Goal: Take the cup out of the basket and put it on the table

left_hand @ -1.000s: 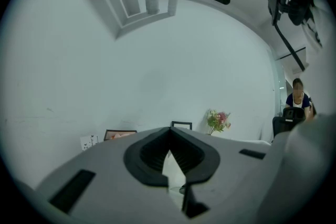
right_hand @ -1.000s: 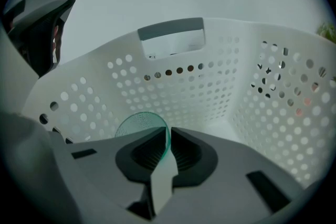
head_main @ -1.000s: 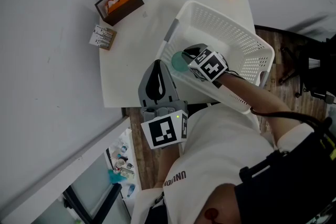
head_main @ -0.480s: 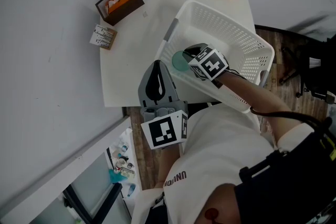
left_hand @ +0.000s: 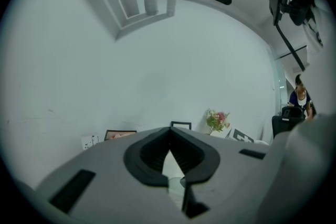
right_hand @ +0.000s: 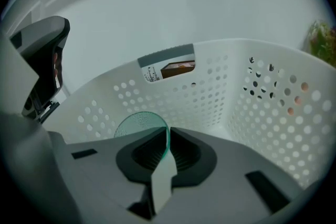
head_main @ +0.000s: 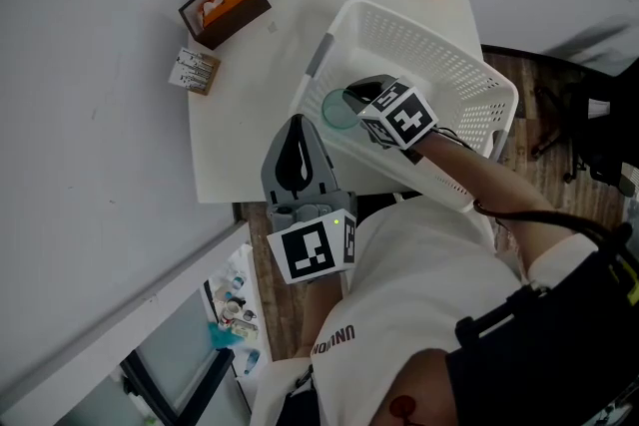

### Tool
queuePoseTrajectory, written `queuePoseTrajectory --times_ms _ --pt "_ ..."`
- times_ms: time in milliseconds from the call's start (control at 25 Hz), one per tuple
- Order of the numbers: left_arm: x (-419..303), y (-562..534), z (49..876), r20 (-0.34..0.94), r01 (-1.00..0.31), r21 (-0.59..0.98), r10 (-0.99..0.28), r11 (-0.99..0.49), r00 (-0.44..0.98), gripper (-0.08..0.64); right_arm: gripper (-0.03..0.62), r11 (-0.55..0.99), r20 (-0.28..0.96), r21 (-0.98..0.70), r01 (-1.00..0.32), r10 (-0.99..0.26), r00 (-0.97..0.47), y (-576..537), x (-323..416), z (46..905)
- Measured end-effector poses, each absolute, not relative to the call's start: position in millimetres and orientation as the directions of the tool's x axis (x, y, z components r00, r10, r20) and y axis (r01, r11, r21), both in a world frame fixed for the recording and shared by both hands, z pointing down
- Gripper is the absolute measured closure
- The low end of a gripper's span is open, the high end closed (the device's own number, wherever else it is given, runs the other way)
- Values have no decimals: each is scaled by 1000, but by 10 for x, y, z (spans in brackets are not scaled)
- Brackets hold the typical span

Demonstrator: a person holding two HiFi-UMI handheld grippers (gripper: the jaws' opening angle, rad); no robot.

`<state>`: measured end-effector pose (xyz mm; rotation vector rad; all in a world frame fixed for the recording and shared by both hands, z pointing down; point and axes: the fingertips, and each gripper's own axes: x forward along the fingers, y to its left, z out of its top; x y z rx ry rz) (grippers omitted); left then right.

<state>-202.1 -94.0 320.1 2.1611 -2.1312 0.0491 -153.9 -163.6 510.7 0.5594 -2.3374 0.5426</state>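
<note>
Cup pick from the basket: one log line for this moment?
right gripper: shut on cup rim | cup: inside basket, not yet on table | left gripper: shut, empty

Only partly legible: dark letters beginning "UNI" on white shirt [head_main: 332, 341]. Print on small white card [head_main: 195, 70] lying on round white table [head_main: 235, 155] too small to read.

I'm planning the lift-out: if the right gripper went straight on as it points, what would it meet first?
Shut on the cup, the right gripper would probably meet the basket wall below its handle; depth is unclear.
</note>
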Motion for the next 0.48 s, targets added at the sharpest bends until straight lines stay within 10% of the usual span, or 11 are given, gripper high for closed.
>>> queuePoseTrajectory --times_ms 480 --pt "-1947 -935 3164 93 -999 38 -996 -4 8 548 555 814 639 -239 -529 -278 -717 -1648 -1417 4888"
